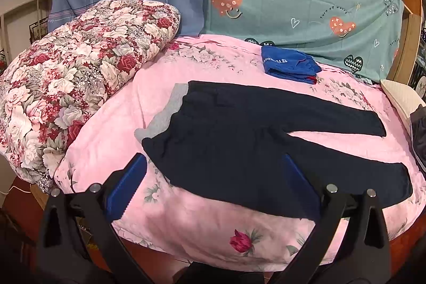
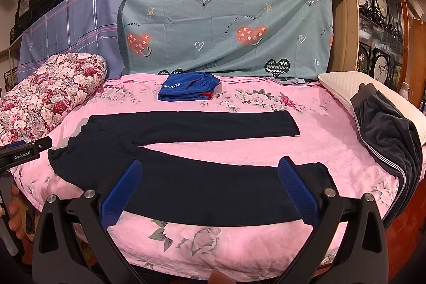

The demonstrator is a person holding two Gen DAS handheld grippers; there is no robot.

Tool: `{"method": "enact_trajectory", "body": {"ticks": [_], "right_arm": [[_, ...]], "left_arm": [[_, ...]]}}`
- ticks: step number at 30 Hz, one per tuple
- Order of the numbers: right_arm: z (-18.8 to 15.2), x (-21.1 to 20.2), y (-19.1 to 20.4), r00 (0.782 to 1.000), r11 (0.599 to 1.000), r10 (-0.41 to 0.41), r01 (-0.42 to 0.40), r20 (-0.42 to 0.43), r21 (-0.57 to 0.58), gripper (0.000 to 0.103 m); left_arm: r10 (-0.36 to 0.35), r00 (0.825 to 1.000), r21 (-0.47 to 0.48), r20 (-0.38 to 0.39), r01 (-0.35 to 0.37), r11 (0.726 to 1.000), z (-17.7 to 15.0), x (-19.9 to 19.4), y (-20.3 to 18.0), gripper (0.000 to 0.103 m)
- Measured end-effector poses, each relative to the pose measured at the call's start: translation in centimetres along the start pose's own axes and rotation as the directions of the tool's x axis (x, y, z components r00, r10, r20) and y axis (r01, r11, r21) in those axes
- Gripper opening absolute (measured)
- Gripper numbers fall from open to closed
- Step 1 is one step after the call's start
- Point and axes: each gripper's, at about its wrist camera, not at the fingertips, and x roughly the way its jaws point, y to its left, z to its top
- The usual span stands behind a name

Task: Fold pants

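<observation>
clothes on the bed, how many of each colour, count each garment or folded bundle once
Black: 1, the black pants spread flat on the pink bedspread
Blue: 1, the folded blue garment near the back
Dark grey: 1, the dark grey garment with striped trim, draped over the white pillow
Total: 3

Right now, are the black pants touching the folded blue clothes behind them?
Apart. The right wrist view shows a strip of pink bedspread between the far leg of the black pants and the folded blue clothes; the left wrist view shows the same gap.
</observation>
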Motion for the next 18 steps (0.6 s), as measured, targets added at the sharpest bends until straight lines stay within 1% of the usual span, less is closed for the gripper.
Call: {"method": "enact_trajectory", "body": {"ticks": [6,8,10,13,15,17,18], "right_arm": [[-0.1,0.2,0.2,1.0,1.0,0.007,-0.007,-0.004,-0.003,0.102],[-0.1,0.5,0.2,1.0,1.0,0.02,-0.02,-0.012,-0.008,0.102],[0.2,1.2,0.4,0.999,0.998,0.044,-0.046,-0.027,-0.04,0.102],[1.3,2.5,1.0,0.997,0.989,0.07,-0.076,-0.044,-0.126,0.102],[3.0,4.0,1.3,0.99,0.973,0.131,-0.139,-0.055,-0.185,0.102],[5.0,6.6,1.7,0.982,0.953,0.167,-0.182,-0.084,-0.243,0.102],[6.0,8.0,1.8,0.979,0.944,0.178,-0.199,-0.101,-0.262,0.102]], "left_arm": [[0.007,1.0,0.003,-0.001,-0.007,1.0,0.1,0.4,0.2,0.101],[0.024,1.0,0.018,0.002,-0.024,1.0,0.2,0.8,0.4,0.101],[0.058,0.998,0.048,0.012,-0.059,0.997,0.9,1.6,1.1,0.101],[0.097,0.995,0.063,0.017,-0.098,0.993,3.2,3.6,3.4,0.101],[0.141,0.99,0.062,0.028,-0.143,0.988,5.4,5.5,5.2,0.101],[0.153,0.988,0.089,0.02,-0.154,0.984,7.7,8.4,5.7,0.101],[0.159,0.987,0.103,0.001,-0.159,0.982,8.6,9.7,5.6,0.101]]}}
